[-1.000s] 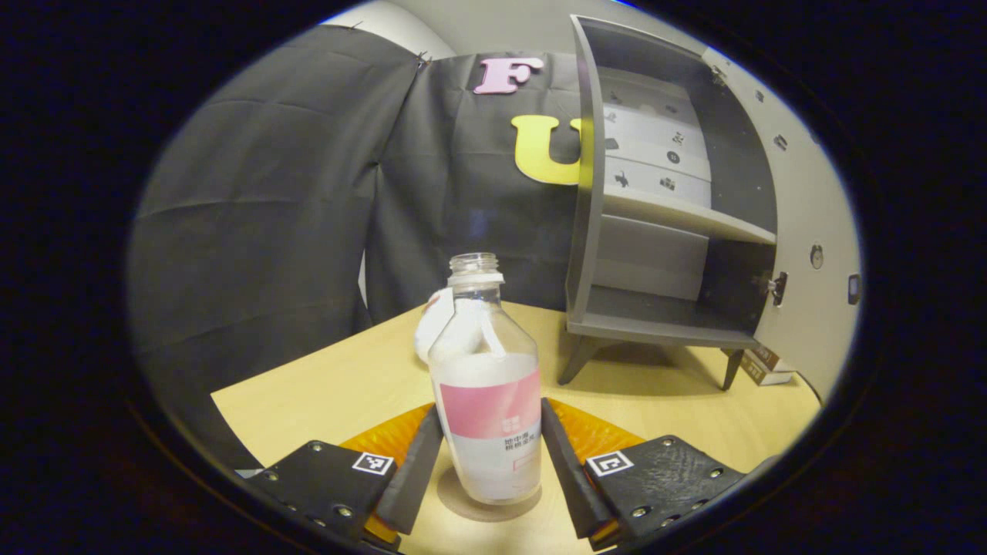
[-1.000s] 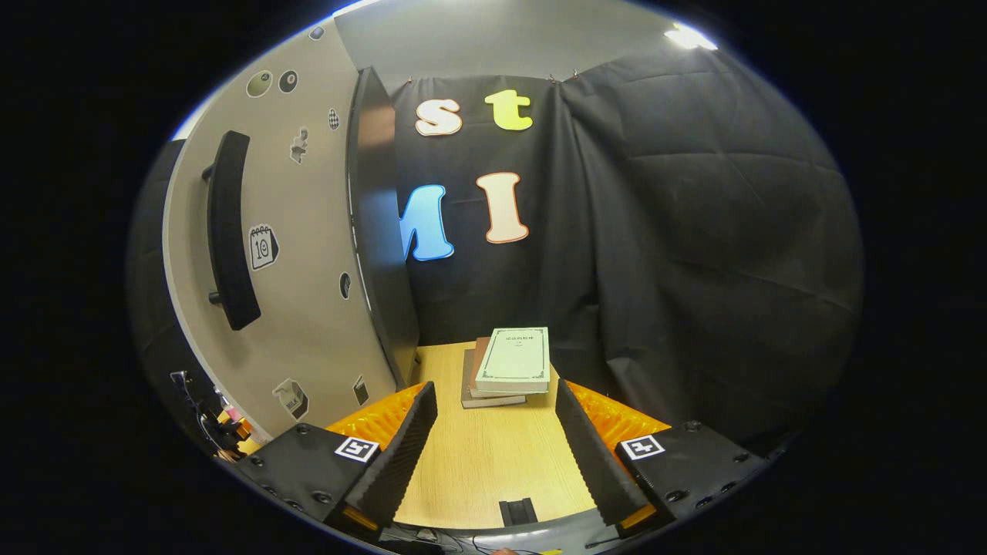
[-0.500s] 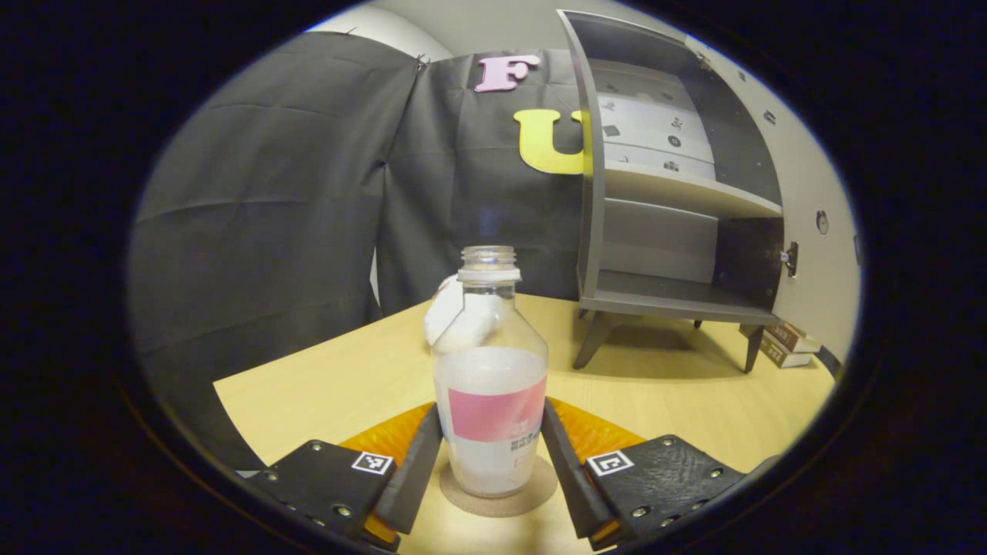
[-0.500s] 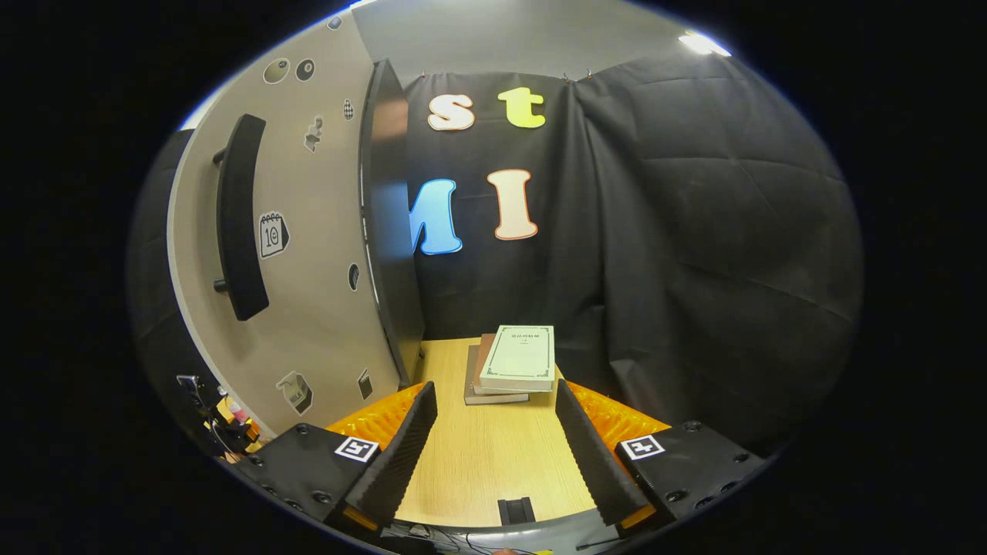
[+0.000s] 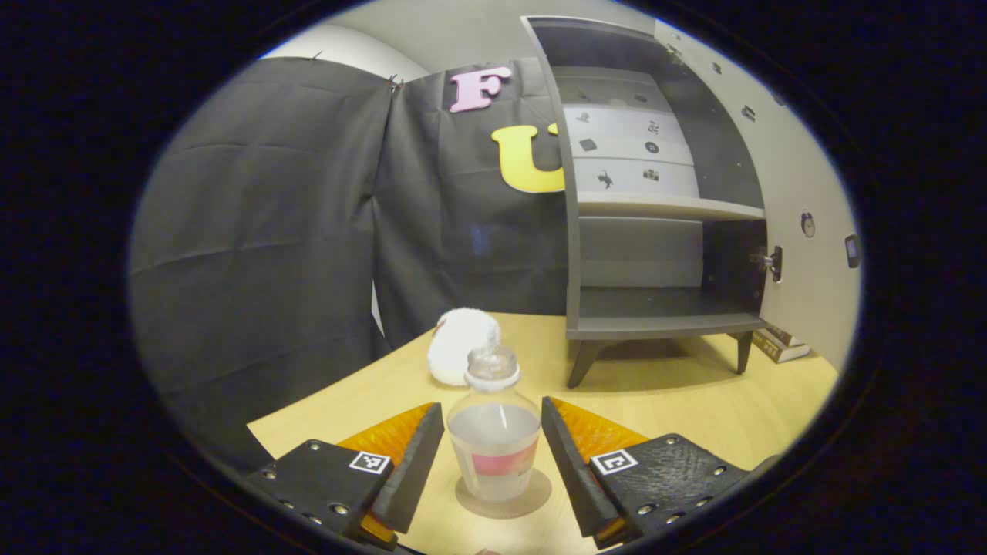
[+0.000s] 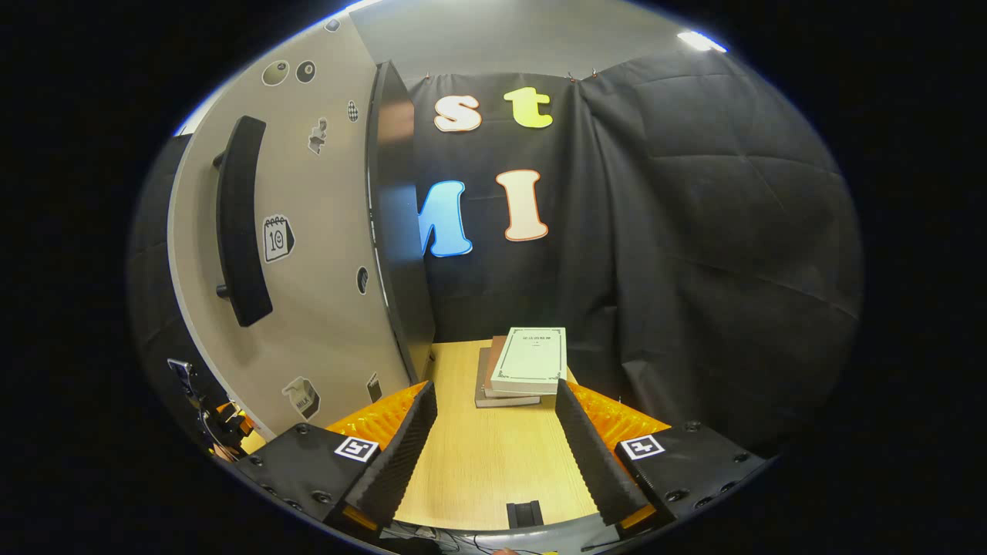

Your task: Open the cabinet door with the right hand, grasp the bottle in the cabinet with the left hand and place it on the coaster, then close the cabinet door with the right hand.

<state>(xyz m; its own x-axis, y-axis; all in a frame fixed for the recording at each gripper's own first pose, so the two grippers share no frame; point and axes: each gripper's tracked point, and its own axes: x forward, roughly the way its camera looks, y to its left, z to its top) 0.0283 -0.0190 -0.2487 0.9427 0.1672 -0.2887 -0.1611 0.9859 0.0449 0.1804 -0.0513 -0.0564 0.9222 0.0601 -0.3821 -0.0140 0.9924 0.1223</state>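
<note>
At the bottom centre of the left gripper view, the clear round bottle with a pink label (image 5: 493, 447) stands upright on a flat round brown coaster (image 5: 505, 499) on the pale wood-grain tabletop (image 5: 678, 405), between the spread, non-touching fingers of the left claw (image 5: 493, 470), while the right claw (image 6: 493, 455) gapes wide over bare tabletop.

The bottle (image 5: 494, 432) stands upright on the round coaster (image 5: 503, 498) on the tabletop (image 5: 678, 401), between the two fingers of the left gripper (image 5: 492, 462). The jaws are spread, with a gap on each side of the bottle. A white fluffy ball (image 5: 460, 344) lies just behind the bottle. Farther back to the right stands the cabinet (image 5: 655, 231), its door (image 5: 802, 231) swung open and its shelves bare.
</note>
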